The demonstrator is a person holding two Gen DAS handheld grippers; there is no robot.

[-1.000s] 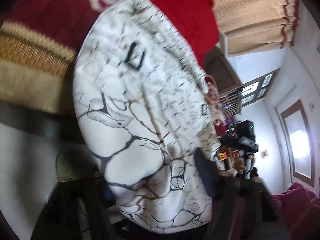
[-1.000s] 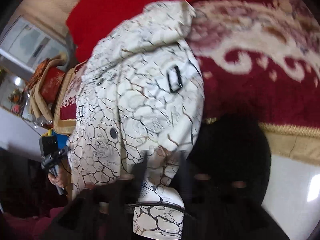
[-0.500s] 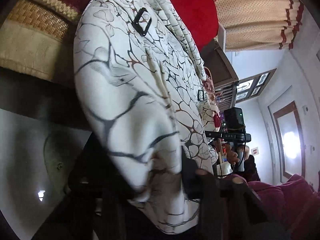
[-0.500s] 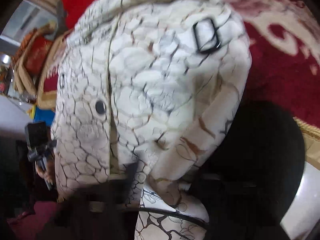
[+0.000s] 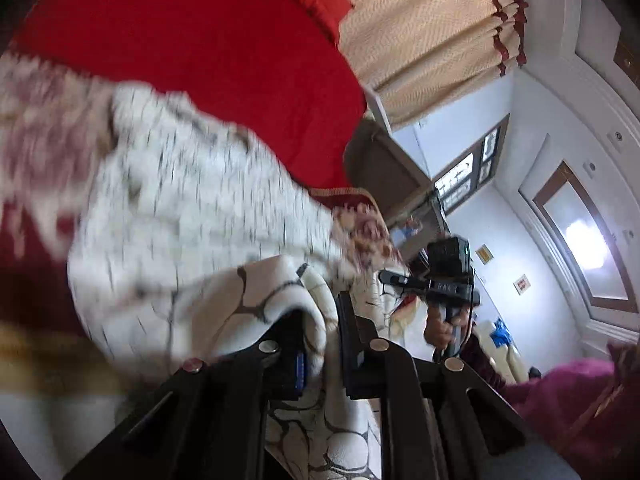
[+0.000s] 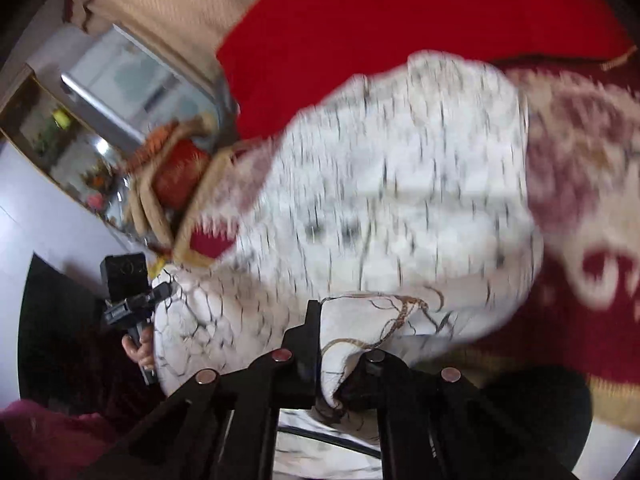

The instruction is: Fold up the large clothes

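Observation:
A white jacket (image 5: pixel 192 216) with a black and brown crackle print hangs blurred over the red patterned rug (image 5: pixel 32 264). In the left wrist view my left gripper (image 5: pixel 320 308) has a thick fold of the jacket's edge between its fingers; the jaws are closing and the pads press on the cloth. In the right wrist view my right gripper (image 6: pixel 340 332) is closing tight on another fold of the jacket (image 6: pixel 400 200), which hides its right fingertip. Each view shows the other hand (image 5: pixel 440 328) (image 6: pixel 138 348) at the jacket's far side.
A red cushioned seat (image 5: pixel 200 40) and a beige curtain (image 5: pixel 420 32) lie beyond the rug (image 6: pixel 580 200). A round black object (image 6: pixel 540 408) sits near the right gripper. Magenta cloth (image 5: pixel 568 392) lies at the lower right, a glass cabinet (image 6: pixel 80 140) at the left.
Both grippers went from open around the jacket's edge to clamped on it. Both hands then rose, lifting the edge off the rug; the cloth now blurs.

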